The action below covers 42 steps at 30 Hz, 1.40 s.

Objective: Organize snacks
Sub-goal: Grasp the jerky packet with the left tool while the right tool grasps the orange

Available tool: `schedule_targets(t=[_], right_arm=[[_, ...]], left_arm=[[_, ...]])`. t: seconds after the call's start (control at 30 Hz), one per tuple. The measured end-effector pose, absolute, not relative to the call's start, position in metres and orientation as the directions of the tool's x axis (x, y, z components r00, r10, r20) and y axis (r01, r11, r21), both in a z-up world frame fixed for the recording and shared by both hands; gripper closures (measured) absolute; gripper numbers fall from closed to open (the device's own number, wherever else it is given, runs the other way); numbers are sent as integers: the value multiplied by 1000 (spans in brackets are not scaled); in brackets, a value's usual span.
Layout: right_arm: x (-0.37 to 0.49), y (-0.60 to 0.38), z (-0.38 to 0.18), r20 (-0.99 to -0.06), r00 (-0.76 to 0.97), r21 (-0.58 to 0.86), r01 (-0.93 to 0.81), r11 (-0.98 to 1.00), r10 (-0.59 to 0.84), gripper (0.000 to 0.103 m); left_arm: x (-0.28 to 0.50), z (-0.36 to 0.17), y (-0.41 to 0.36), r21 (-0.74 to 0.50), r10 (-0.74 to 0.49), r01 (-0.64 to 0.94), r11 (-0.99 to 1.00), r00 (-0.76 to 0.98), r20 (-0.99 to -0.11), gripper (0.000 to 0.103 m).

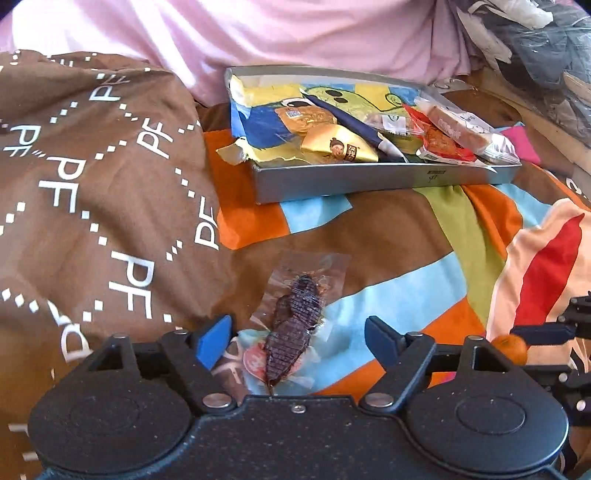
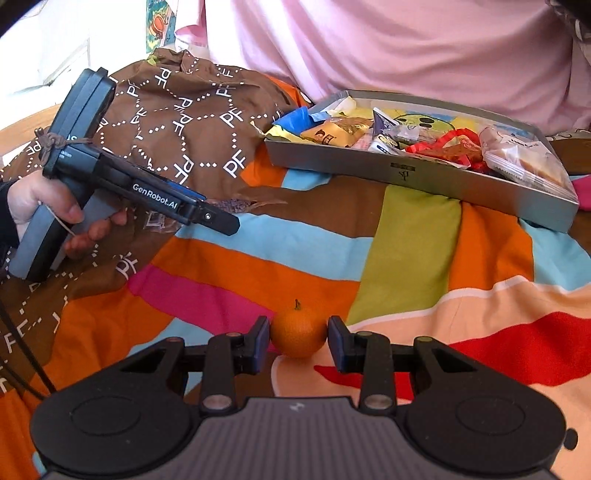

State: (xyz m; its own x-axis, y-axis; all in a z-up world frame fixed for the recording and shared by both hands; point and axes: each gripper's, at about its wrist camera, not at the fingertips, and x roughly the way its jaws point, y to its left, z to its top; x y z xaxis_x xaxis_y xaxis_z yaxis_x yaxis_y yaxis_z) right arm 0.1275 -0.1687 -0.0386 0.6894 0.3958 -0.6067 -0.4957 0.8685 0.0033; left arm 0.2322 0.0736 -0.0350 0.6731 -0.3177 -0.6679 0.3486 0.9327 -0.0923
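My left gripper (image 1: 299,332) stands open over a striped bedspread. Between its blue fingers lies a clear packet of dark dried meat (image 1: 295,317), untouched by either pad. Beyond it sits a grey tray (image 1: 369,181) holding several wrapped snacks. In the right wrist view my right gripper (image 2: 299,326) is shut on a small orange (image 2: 299,334) that rests on the bedspread, with both pads against its sides. The tray (image 2: 406,173) lies ahead to the right there. The left gripper (image 2: 218,219) is at the left, with the meat packet (image 2: 236,205) by its tip.
A brown drawstring bag printed with PF (image 1: 92,184) bulges at the left, close to the tray. Pink fabric (image 1: 295,33) lies behind the tray, and a dark pile of clothes (image 1: 535,37) fills the far right corner. A hand (image 2: 33,199) holds the left gripper.
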Motion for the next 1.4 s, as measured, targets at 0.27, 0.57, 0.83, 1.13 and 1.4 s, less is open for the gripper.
schedule_targets(t=[0.27,0.57,0.83,1.13,1.4], right_arm=[[114,-171,-36,-585,717,3,-466,885,379,65],[126,-166,-41,-618,693,7,-468,883,373,56],[135,-163,-56,-647,676,7,-457,890,352,57],[144,-162,-57,-653,666,37,-448,893,361,57],[139,-157,-62,-645,688,-15,-447,895,333,65]], left_arm=[[219,-35,74,-143,-272,239,960,690,-670,51],[179,-39,50,-174,-264,202,964,638,-723,53],[163,-44,40,-123,-222,197,973,633,-742,52],[170,-47,40,-129,-238,213,968,638,-733,53],[173,-50,24,-2,-194,279,960,662,-724,54]])
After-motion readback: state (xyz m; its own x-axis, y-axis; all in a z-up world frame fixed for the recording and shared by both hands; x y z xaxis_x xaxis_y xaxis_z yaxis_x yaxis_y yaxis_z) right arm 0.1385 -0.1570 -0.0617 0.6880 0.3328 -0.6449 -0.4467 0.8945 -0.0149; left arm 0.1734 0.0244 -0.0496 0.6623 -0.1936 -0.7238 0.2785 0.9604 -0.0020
